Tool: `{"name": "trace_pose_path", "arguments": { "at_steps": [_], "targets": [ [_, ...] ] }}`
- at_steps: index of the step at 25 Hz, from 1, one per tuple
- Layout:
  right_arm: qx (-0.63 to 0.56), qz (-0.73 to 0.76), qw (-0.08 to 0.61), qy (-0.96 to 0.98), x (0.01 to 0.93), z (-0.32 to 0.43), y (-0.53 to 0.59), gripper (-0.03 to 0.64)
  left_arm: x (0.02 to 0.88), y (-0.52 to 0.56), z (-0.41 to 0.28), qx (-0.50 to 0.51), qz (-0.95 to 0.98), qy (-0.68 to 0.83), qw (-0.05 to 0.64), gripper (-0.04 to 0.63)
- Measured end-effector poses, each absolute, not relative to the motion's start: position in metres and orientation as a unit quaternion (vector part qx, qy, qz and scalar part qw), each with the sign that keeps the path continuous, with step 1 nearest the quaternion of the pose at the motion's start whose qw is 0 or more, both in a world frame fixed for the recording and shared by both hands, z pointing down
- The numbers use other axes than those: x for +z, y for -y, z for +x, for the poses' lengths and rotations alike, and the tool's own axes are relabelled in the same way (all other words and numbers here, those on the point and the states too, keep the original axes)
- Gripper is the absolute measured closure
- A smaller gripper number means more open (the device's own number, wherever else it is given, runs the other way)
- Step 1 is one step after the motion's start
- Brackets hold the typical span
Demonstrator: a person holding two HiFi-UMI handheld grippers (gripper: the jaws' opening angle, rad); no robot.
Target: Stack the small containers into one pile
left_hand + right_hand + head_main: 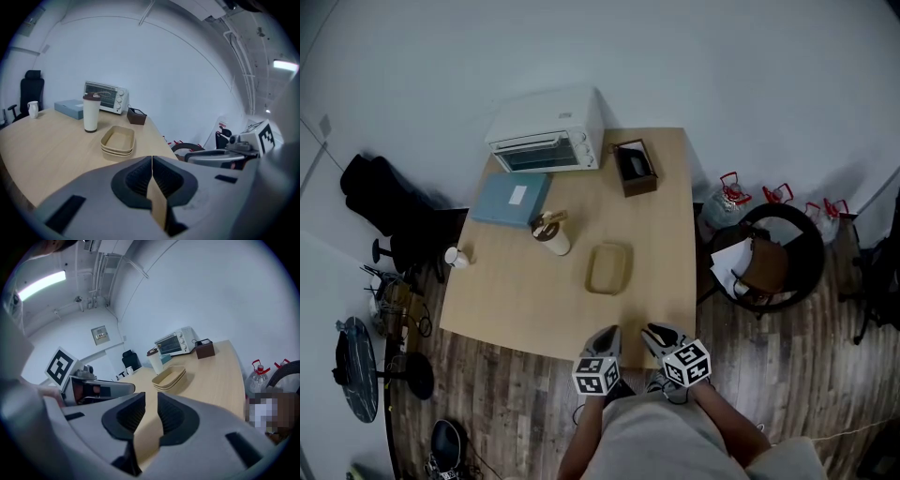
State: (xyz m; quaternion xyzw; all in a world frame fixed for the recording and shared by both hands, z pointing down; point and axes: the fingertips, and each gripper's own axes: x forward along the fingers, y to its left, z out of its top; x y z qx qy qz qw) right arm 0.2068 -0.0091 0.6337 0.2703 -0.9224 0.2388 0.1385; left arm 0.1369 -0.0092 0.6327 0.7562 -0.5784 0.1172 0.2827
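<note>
Two tongs hang over the table's [516, 300] near edge. The left tongs [608, 331] have jaws pressed together, gripping nothing. The right tongs [652, 330] stand narrowly apart, also empty. Beyond them, well apart, the nested containers [609, 268] rest mid-table.

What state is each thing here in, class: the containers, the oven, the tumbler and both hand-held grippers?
small containers: nested in one pile, empty.
toaster oven: door shut.
tumbler: upright, lid on.
left hand-held gripper: shut, empty.
right hand-held gripper: open, empty.
</note>
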Motion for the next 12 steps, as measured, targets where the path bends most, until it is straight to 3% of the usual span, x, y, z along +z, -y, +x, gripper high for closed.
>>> {"name": "trace_pose_path", "arguments": {
  "at_steps": [12],
  "targets": [
    [0.22, 0.26, 0.153, 0.928, 0.64, 0.208, -0.007, 0.536, 0.628, -0.019, 0.134, 0.116, 0.737, 0.61, 0.267, 0.589]
  ]
}}
